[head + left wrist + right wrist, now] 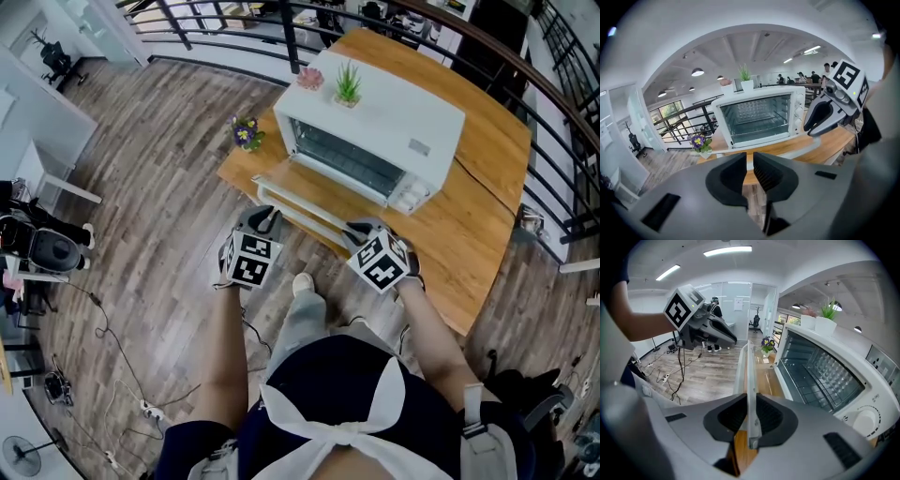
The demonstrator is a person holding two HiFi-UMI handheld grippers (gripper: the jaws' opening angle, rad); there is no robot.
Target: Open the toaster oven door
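Note:
A white toaster oven (375, 131) stands on a wooden table (469, 225). Its glass door (319, 192) hangs folded down flat toward me, and the wire rack inside shows (757, 119). My right gripper (359, 230) is shut on the door's thin handle bar (749, 376), which runs straight between its pads (766, 416) near the door's right end. My left gripper (267, 218) hovers just in front of the door's left end. Its jaws (750, 157) stand a narrow slit apart with nothing between them. The door edge (797, 149) lies beyond its tips.
Two small potted plants (348, 84) sit on the oven's top. A purple flower pot (247, 133) stands at the table's left corner. A black railing (525, 66) curves behind the table. Cables (103, 328) trail over the wooden floor at the left. My shoe (302, 283) is below the door.

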